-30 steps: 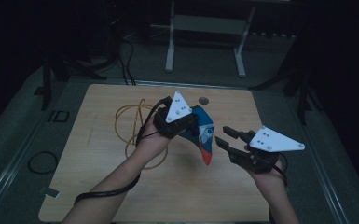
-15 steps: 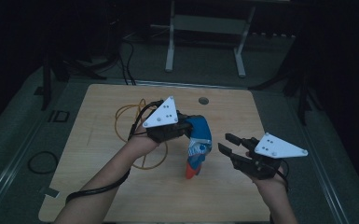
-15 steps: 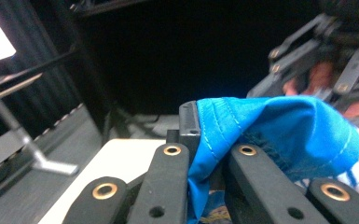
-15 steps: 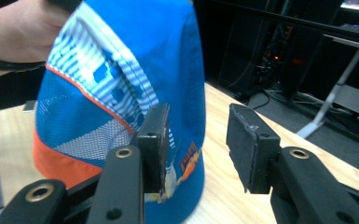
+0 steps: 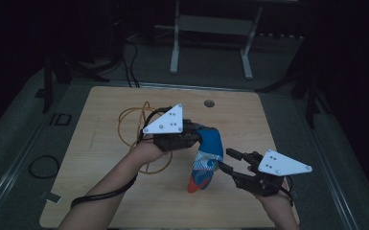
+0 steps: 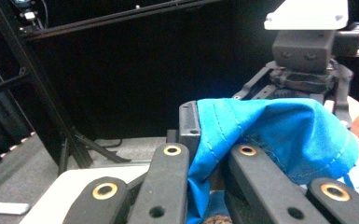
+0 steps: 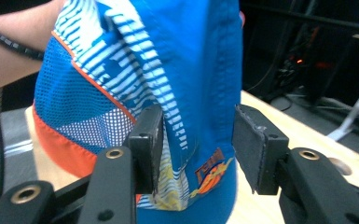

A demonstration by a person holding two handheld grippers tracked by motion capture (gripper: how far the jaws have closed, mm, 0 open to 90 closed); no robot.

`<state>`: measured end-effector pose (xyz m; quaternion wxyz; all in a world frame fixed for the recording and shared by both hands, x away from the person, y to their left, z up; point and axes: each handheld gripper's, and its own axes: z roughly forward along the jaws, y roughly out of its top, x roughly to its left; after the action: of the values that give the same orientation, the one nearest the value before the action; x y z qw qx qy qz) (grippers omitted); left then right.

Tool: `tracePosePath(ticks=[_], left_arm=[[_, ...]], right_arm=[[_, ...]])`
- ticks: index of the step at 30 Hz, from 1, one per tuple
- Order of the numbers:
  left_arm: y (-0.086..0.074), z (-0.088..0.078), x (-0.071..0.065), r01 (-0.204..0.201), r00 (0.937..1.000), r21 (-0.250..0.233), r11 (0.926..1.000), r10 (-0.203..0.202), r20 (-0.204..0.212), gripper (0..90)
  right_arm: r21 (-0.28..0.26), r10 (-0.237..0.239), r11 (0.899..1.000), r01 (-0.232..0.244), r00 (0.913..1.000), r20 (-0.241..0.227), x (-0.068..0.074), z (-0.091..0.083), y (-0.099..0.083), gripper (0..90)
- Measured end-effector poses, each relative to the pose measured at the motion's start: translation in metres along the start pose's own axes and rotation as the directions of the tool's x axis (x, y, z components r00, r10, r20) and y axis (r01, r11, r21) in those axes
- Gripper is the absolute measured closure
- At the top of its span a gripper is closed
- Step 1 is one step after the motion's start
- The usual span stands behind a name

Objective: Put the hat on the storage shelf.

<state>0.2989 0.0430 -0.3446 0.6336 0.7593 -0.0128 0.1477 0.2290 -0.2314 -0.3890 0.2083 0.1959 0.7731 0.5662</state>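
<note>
The left gripper (image 5: pixel 197 136) is held level above the middle of the wooden table (image 5: pixel 100 158), its jaws clamped on the top fold of a blue cloth garment (image 5: pixel 206 160), which hangs down with its orange hem near the tabletop. The right gripper (image 5: pixel 229 160) is angled in from the near right; its jaws have just been opening, and the striped, mesh-panelled cloth is seen between them, unpressed. A yellow cord (image 5: pixel 134 120) is looped on the table's left.

Dim high view, the desk (image 5: pixel 124 201) faintly lit from above, surroundings black; both gripper views brighter, near jaws soft.
</note>
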Motion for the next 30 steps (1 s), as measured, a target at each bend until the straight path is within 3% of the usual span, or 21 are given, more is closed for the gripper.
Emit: tracePosePath(ticks=[4,11,17,23,30], left_arm=[[-0.001,-0.001,0.002,0.012,0.9999,-0.005,0.9999,-0.012,-0.01,89.0],[-0.006,-0.003,0.006,0.028,0.9991,0.0,0.9996,-0.028,-0.03,89.0],[-0.004,-0.002,0.004,0.028,0.9995,-0.006,0.9996,-0.028,-0.011,89.0],[-0.003,-0.001,0.004,0.035,0.9987,-0.027,0.999,-0.034,0.038,89.0],[-0.008,-0.002,0.007,0.066,0.9968,-0.048,0.9967,-0.063,0.05,89.0]], right_arm=[[-0.017,0.028,0.999,-0.028,0.9995,-0.012,-0.005,0.0,-0.002,54.1],[-0.039,0.008,0.999,-0.009,0.9998,-0.017,-0.004,-0.01,0.002,59.6],[-0.01,0.005,1.0,-0.005,0.9994,-0.033,-0.004,-0.004,-0.001,60.8],[0.025,0.008,1.0,-0.007,0.999,-0.043,-0.005,0.013,-0.007,60.0],[0.018,-0.028,0.999,0.029,0.9979,-0.058,-0.003,0.016,-0.004,74.9]])
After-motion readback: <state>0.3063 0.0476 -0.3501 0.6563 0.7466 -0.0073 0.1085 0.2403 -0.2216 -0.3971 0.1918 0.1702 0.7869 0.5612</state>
